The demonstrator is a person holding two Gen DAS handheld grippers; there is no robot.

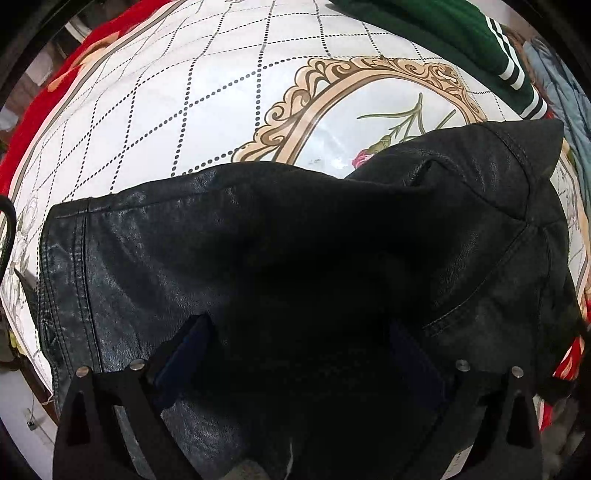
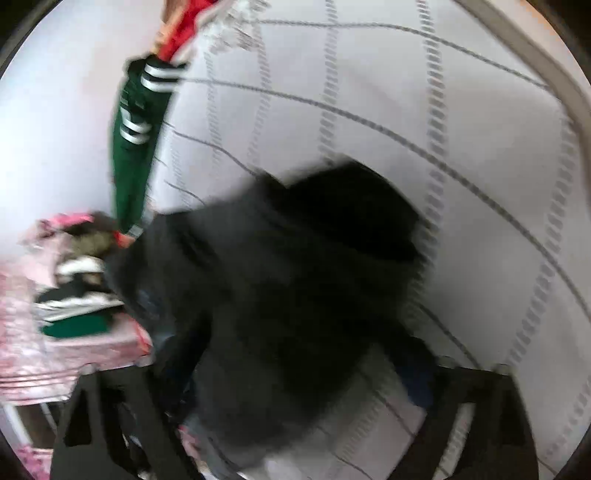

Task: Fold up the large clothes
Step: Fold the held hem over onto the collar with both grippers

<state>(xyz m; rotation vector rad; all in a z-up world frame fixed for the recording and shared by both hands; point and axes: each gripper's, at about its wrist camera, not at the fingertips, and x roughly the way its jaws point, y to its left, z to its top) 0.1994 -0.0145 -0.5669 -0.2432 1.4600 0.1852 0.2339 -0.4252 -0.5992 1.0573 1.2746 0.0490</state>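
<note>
Both tools stand apart and grip nothing: the left tool [image 1: 295, 354] straight above the black leather jacket [image 1: 258, 258], the right tool [image 2: 295, 398] beside it. That jacket lies bunched on the patterned bench [image 1: 184, 110], folding barely begun

Open tablecloth [image 1: 207, 110] from 10 to 12 o'clock in the left wrist view, bare and passable. Blocked from 3 through 9 o'clock by the black leather jacket [image 1: 280, 258], heaped under the wide-apart fingers of the left gripper [image 1: 295, 354]. Hemmed at 1 o'clock by a green striped garment [image 1: 461, 33], at 10 o'clock along the edge by red fabric [image 1: 40, 99]. In the blurred right wrist view, clear cloth at 12 to 3 o'clock; clothes pile [image 2: 74, 288] crowding 9 o'clock.
</note>
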